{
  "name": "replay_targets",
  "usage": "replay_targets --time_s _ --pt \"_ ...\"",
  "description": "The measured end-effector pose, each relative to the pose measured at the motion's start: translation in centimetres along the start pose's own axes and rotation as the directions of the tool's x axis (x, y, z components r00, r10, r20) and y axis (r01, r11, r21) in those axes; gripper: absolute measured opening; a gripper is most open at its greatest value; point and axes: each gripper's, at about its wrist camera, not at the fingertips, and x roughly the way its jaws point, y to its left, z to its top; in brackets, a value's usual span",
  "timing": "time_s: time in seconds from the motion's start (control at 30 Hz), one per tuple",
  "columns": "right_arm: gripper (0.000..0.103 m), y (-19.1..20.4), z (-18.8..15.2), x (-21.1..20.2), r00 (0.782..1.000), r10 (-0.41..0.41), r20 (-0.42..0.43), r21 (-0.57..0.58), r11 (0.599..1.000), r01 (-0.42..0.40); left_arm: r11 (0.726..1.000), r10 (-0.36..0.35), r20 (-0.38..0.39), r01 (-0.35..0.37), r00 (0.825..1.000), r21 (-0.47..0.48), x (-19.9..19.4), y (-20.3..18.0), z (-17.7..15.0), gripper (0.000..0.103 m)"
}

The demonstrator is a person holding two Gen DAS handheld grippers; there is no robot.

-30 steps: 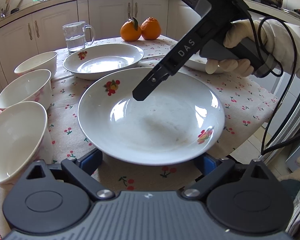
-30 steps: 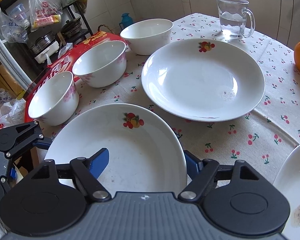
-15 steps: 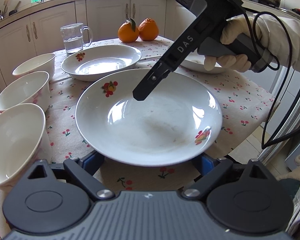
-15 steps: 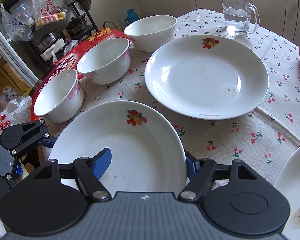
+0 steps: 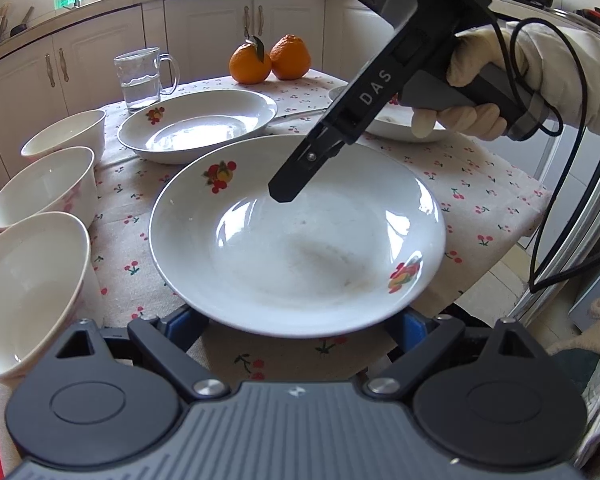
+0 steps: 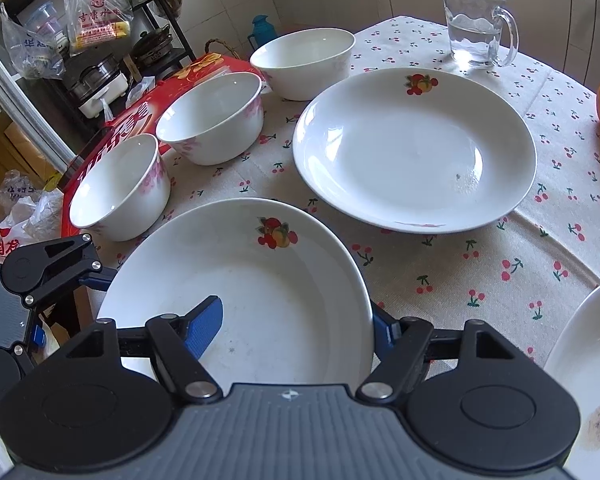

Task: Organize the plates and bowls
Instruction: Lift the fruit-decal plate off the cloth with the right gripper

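A white fruit-print plate is lifted above the table edge. My right gripper straddles its rim, one blue finger over the inside and one outside; whether it clamps is unclear. My left gripper is open, its blue fingers wide apart under the plate's near edge. A second plate lies on the cloth beyond, also in the left wrist view. Three white bowls stand in a row at the left. A third, stained plate is at the right.
A glass mug of water and two oranges stand at the far side of the cherry-print tablecloth. A red box lies under the bowls' side. Kitchen cabinets and shelves with bags surround the table.
The held plate has risen slightly and shifted a little toward the second plate. Both grippers keep the same position on the plate's rim.
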Motion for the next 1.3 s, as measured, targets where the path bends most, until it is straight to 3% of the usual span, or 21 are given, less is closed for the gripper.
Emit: replay_targets --time_s 0.57,1.3 --pt "0.080 -0.2 -1.4 -2.7 0.998 -0.003 0.058 0.029 1.000 0.001 0.998 -0.020 -0.024 0.022 1.000 0.053 -0.6 -0.9 1.9 0.093" --pt "0.080 -6.1 -2.8 -9.8 0.979 -0.122 0.164 0.114 0.988 0.104 0.978 -0.118 -0.015 0.119 0.993 0.171 3.6 -3.1 9.8 0.093"
